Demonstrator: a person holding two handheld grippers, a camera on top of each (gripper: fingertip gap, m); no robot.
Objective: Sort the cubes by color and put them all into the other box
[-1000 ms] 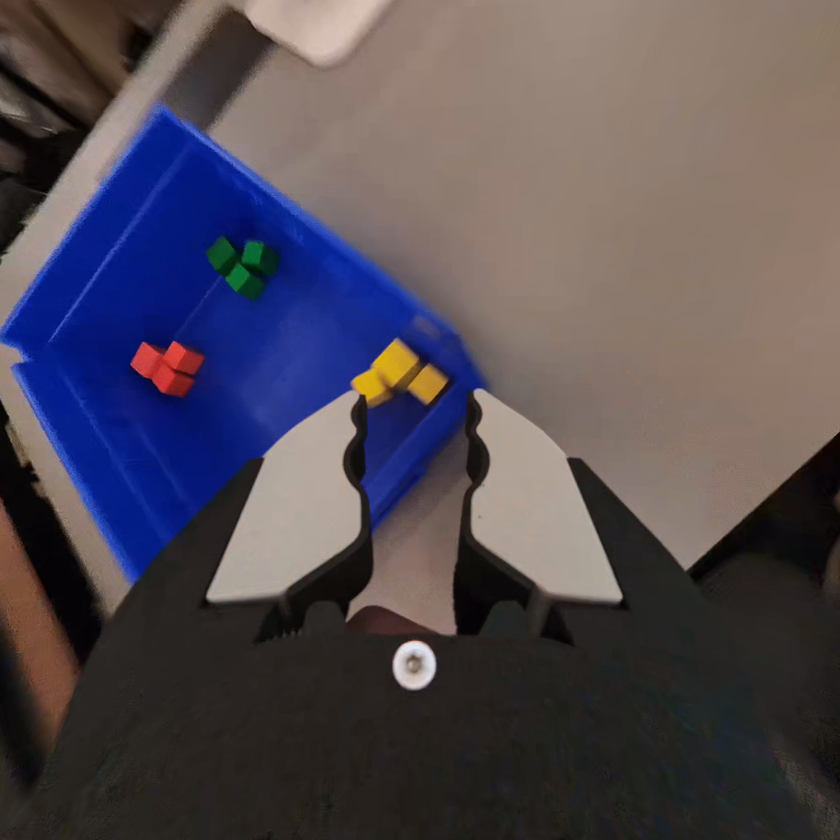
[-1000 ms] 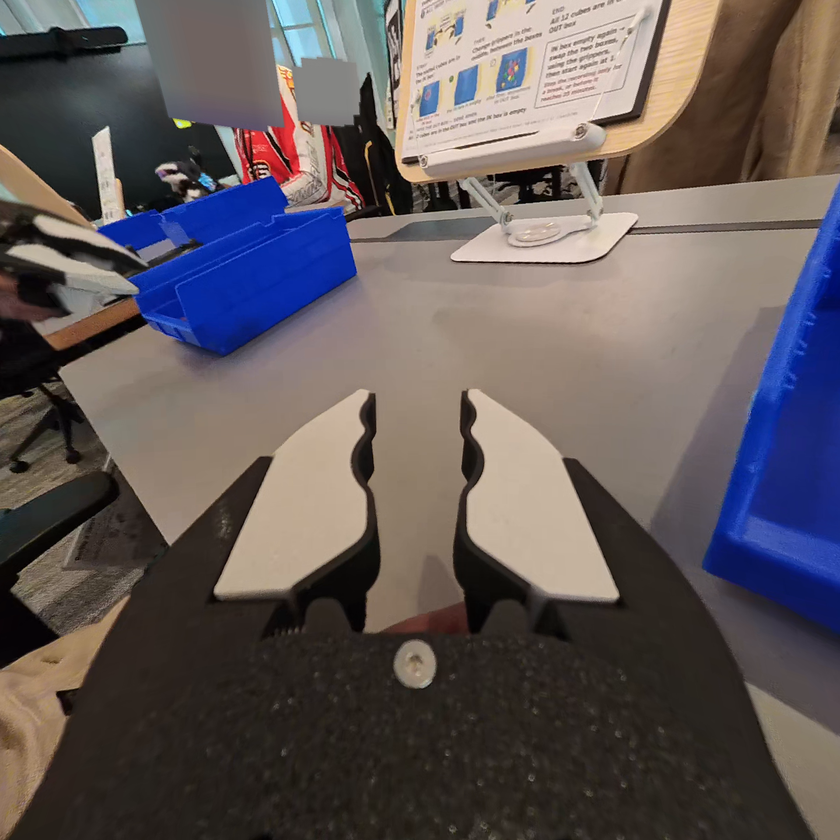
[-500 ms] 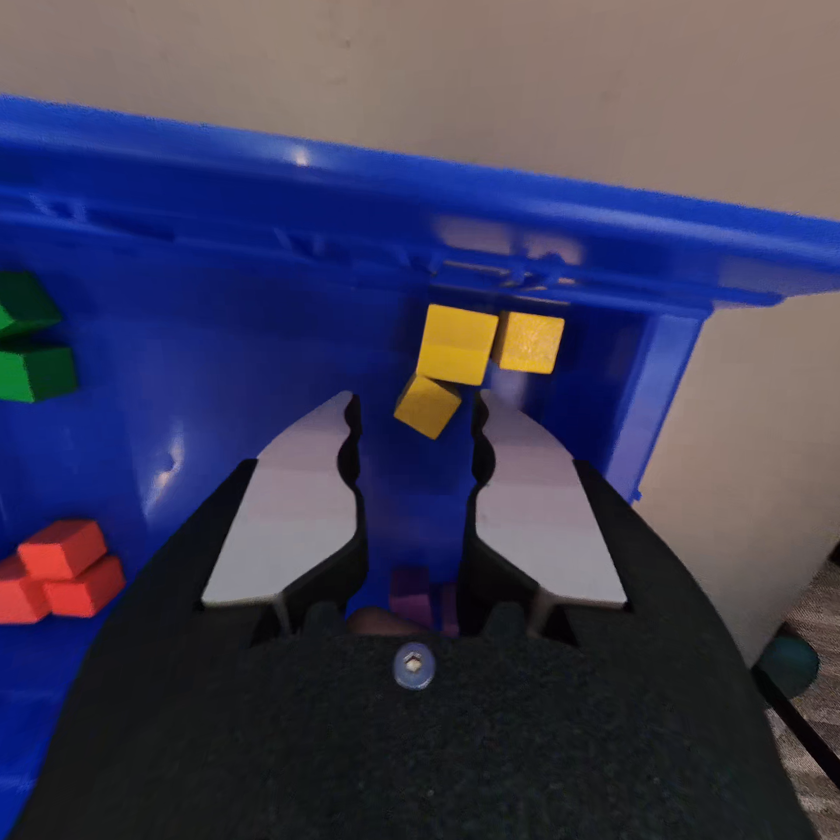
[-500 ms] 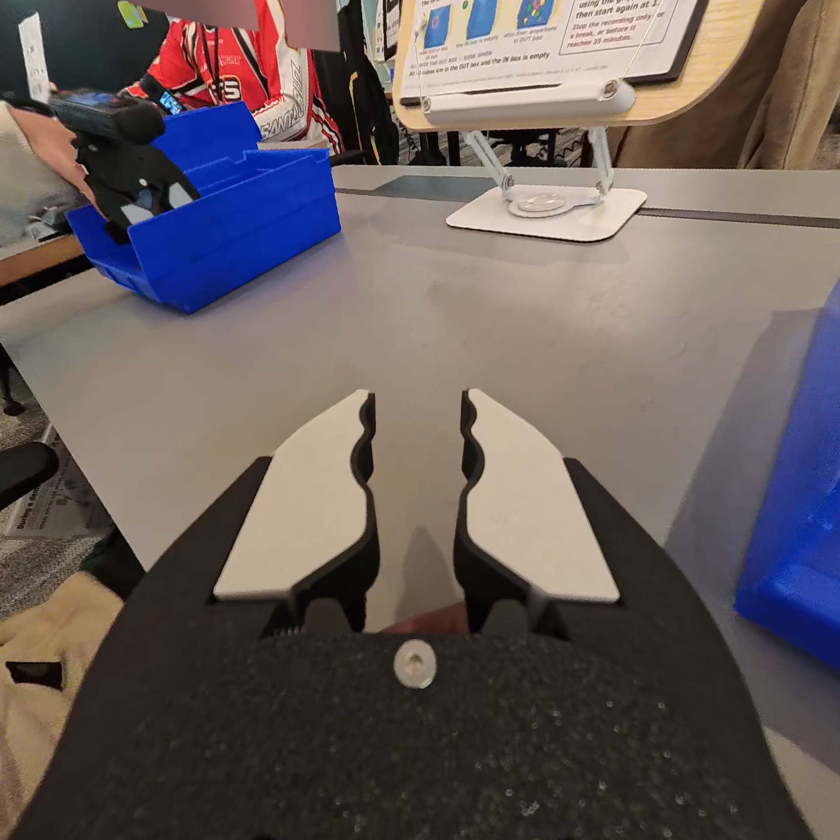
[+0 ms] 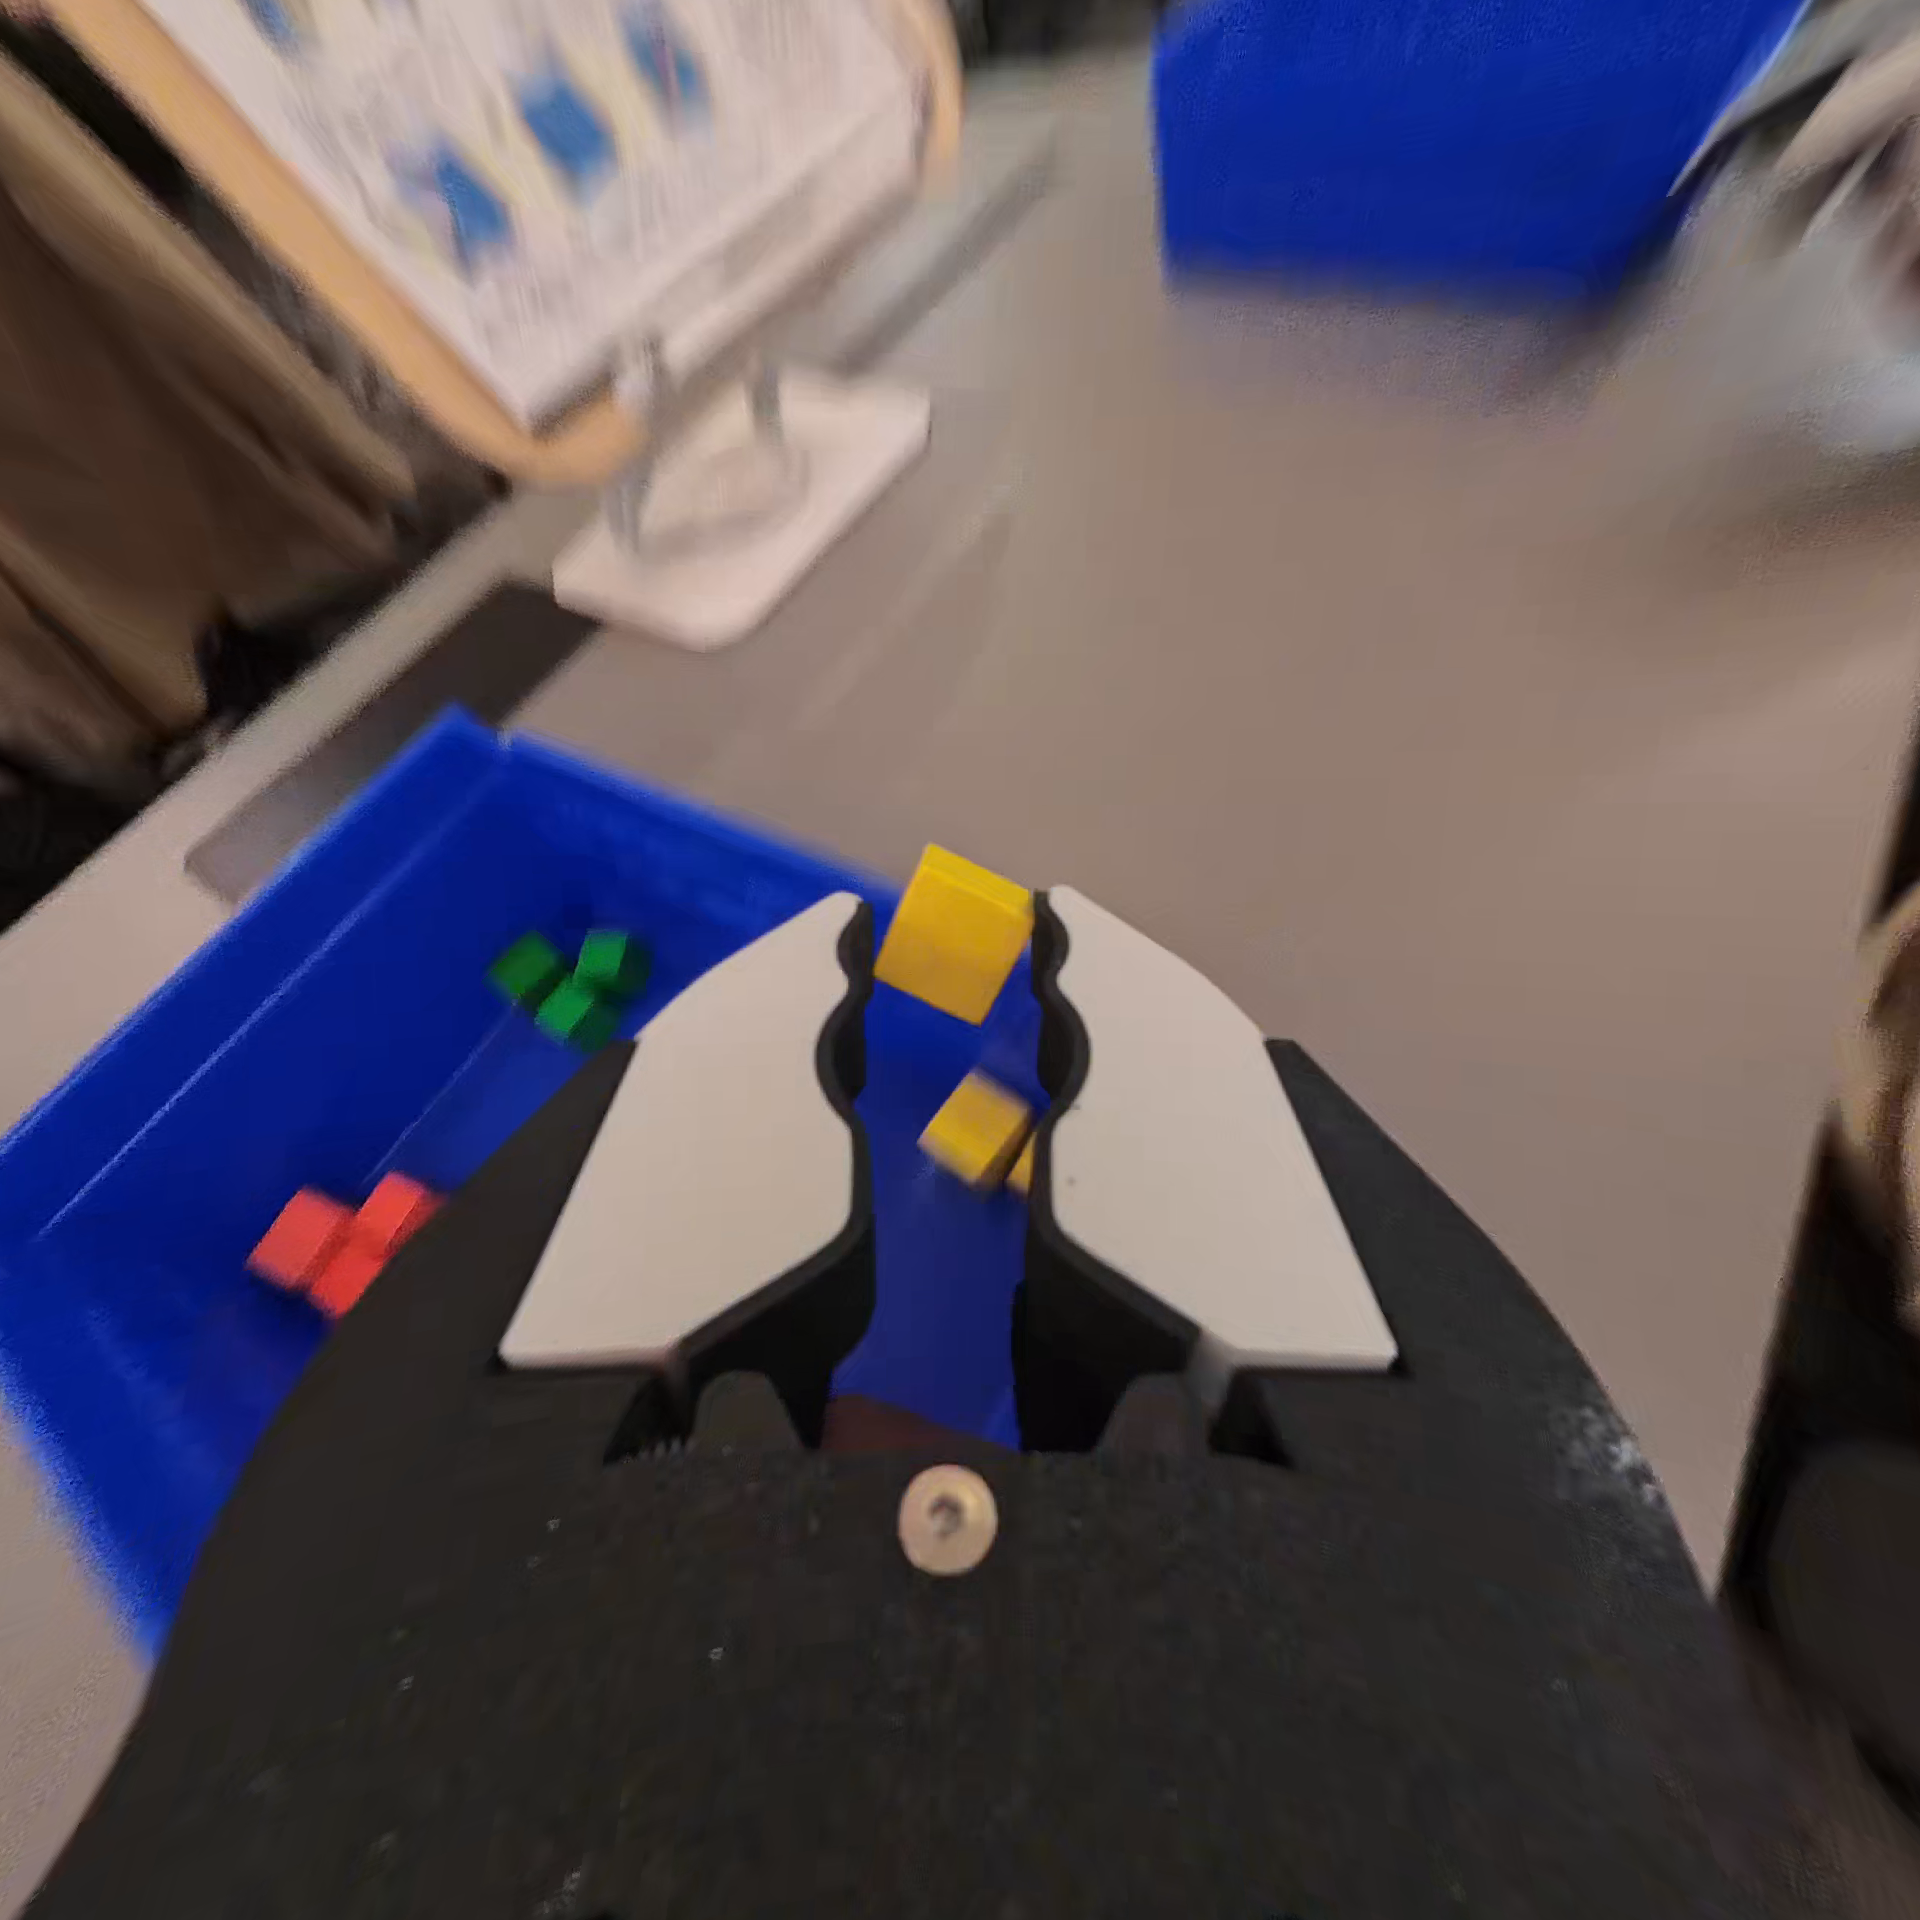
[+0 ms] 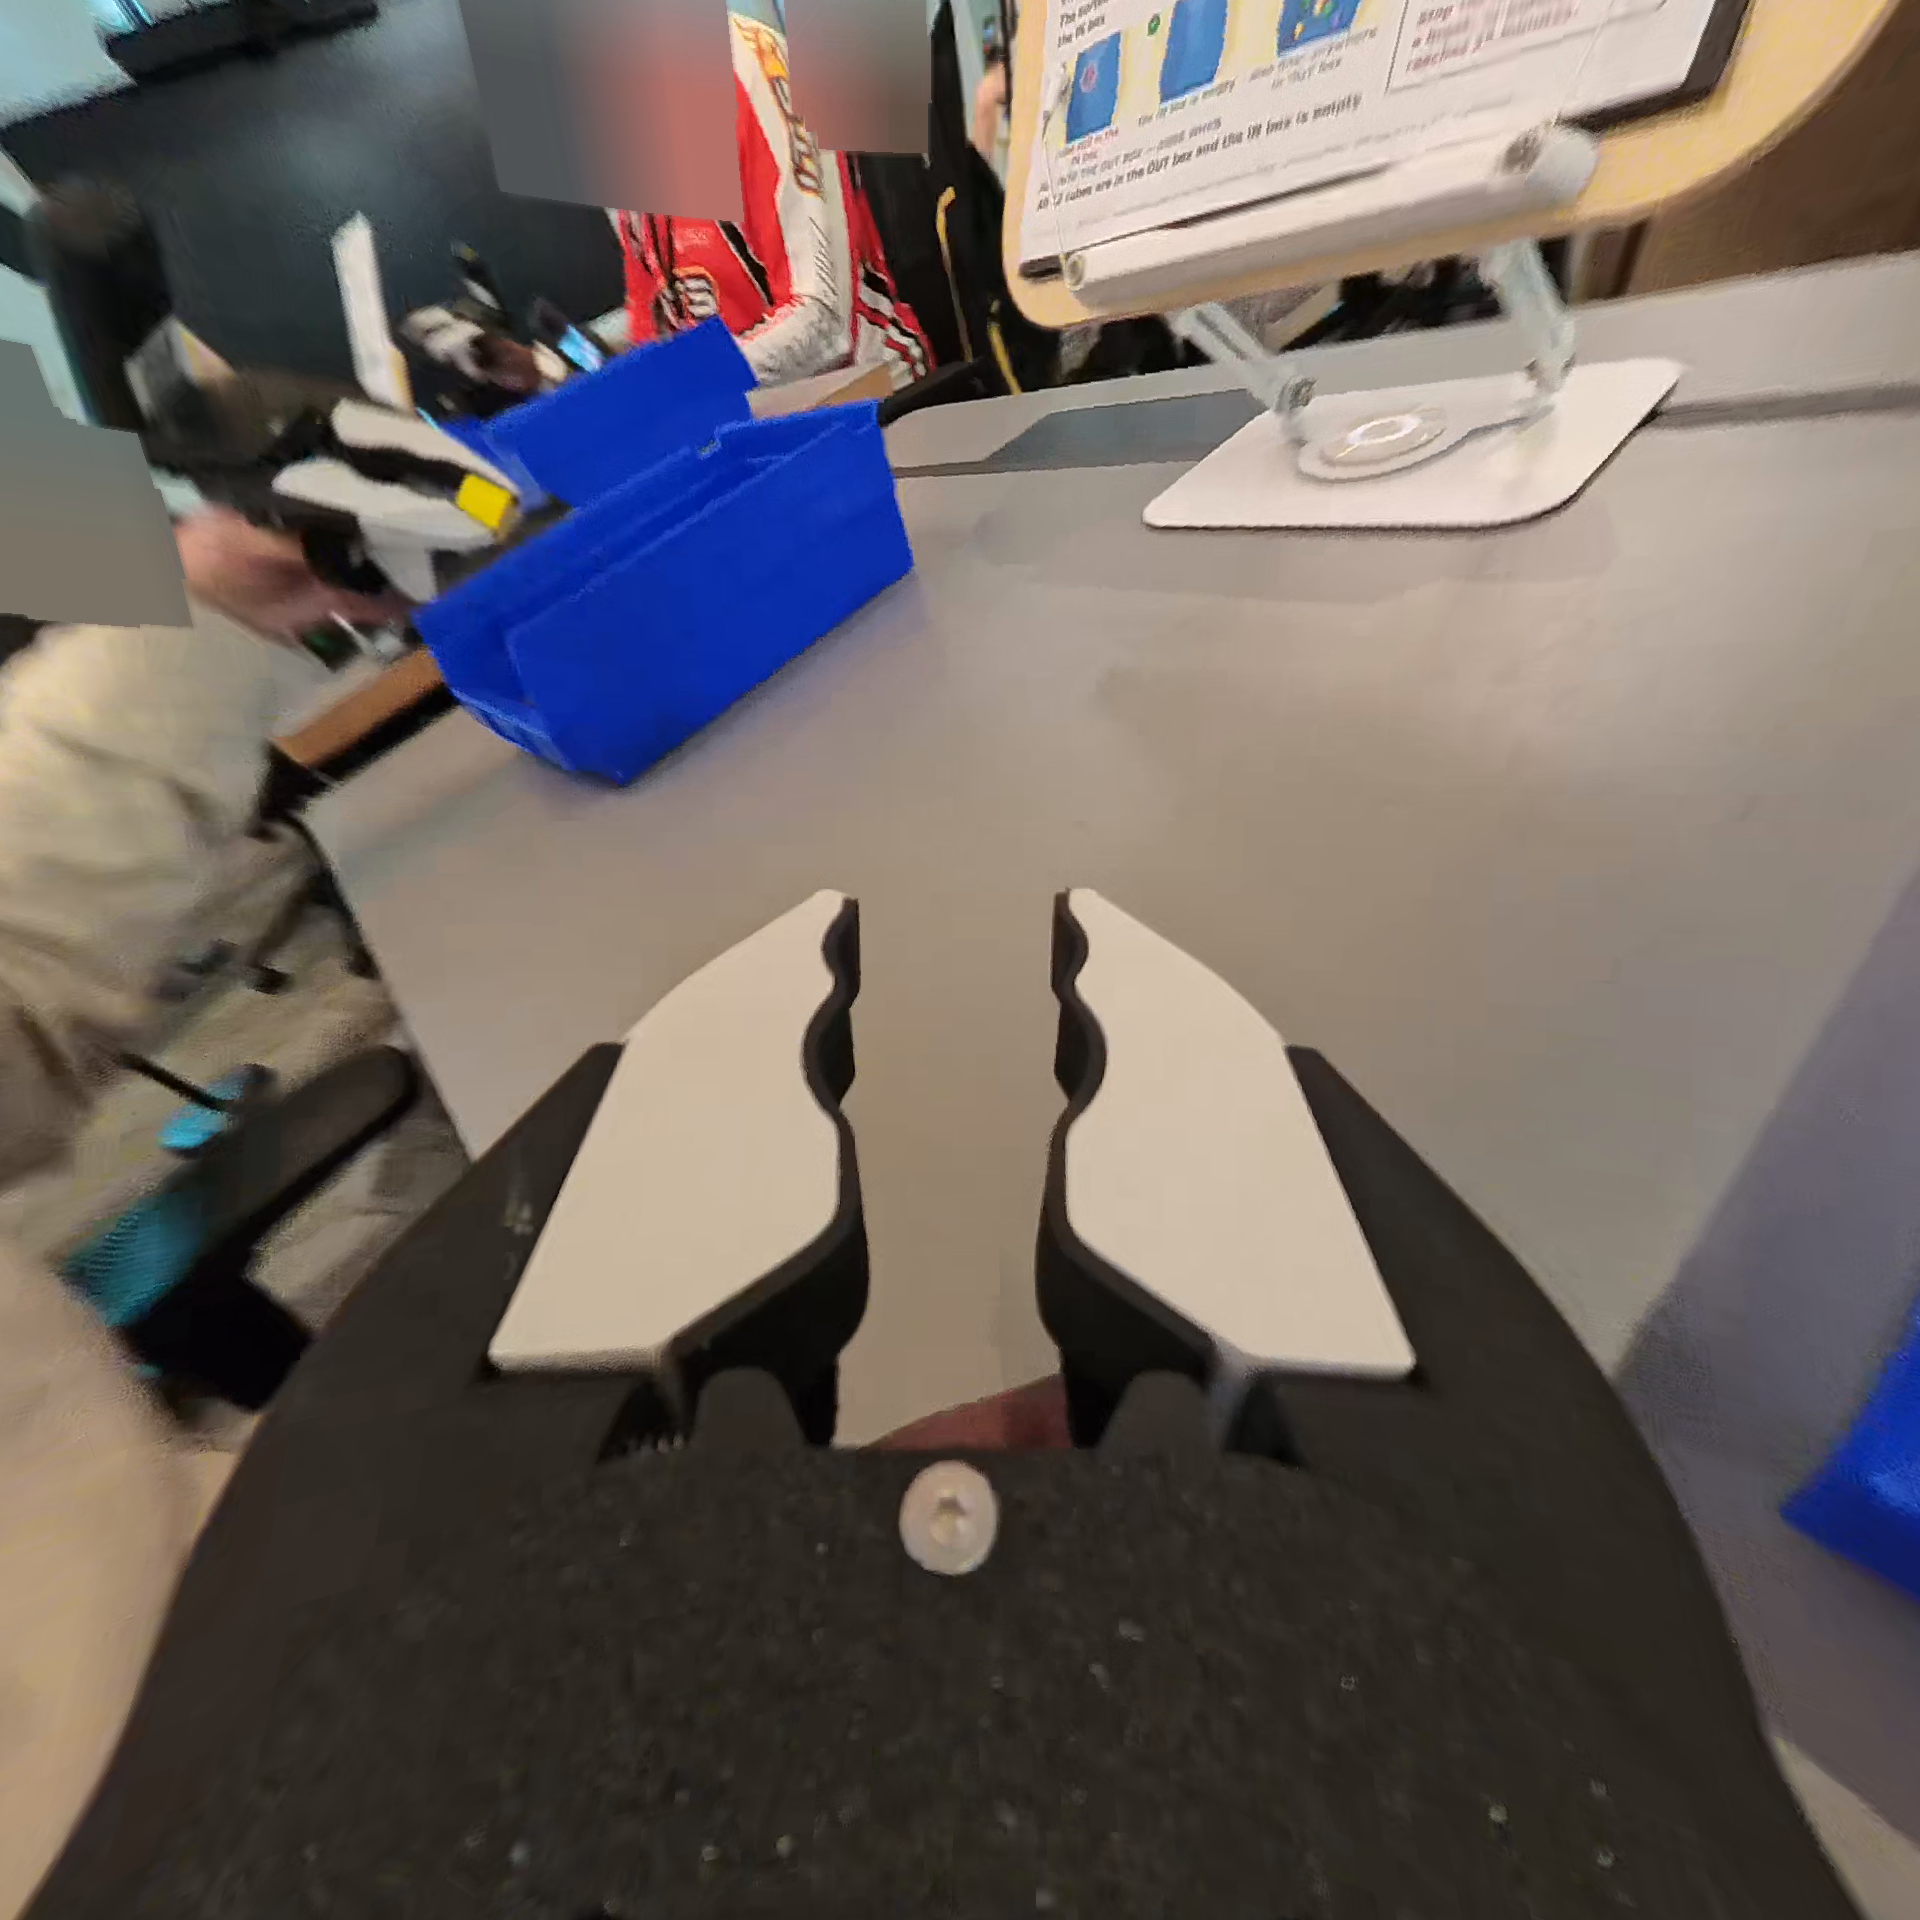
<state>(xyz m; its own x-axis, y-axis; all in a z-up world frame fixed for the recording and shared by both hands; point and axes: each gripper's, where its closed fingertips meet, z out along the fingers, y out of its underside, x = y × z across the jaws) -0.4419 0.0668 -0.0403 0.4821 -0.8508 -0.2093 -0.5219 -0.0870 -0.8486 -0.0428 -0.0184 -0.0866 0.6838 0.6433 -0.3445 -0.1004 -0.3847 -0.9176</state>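
My left gripper (image 5: 948, 920) is shut on a yellow cube (image 5: 951, 945) and holds it above the near blue box (image 5: 260, 1018). Inside that box lie other yellow cubes (image 5: 977, 1127), a green cluster (image 5: 571, 982) and a red cluster (image 5: 338, 1242). A second blue box (image 5: 1423, 145) stands far across the grey table, blurred. My right gripper (image 6: 956, 914) is open and empty over the bare table. In the right wrist view the left gripper (image 6: 473, 497) holds the yellow cube (image 6: 486, 501) beside the first blue box (image 6: 686, 592); a corner of the other box (image 6: 1860, 1475) shows at right.
A wooden board with a printed sheet stands on a white stand (image 6: 1403, 457) at the table's back, also in the left wrist view (image 5: 748, 499). A person's light sleeve (image 6: 114, 810) and a chair (image 6: 239, 1174) are at the table's left edge. People sit behind. Left tips to right tips: about 40 cm.
My left gripper closed on a yellow cube in the box and lifted it, tilting up to face across the table. The right gripper stayed open over the table, turning slightly left.
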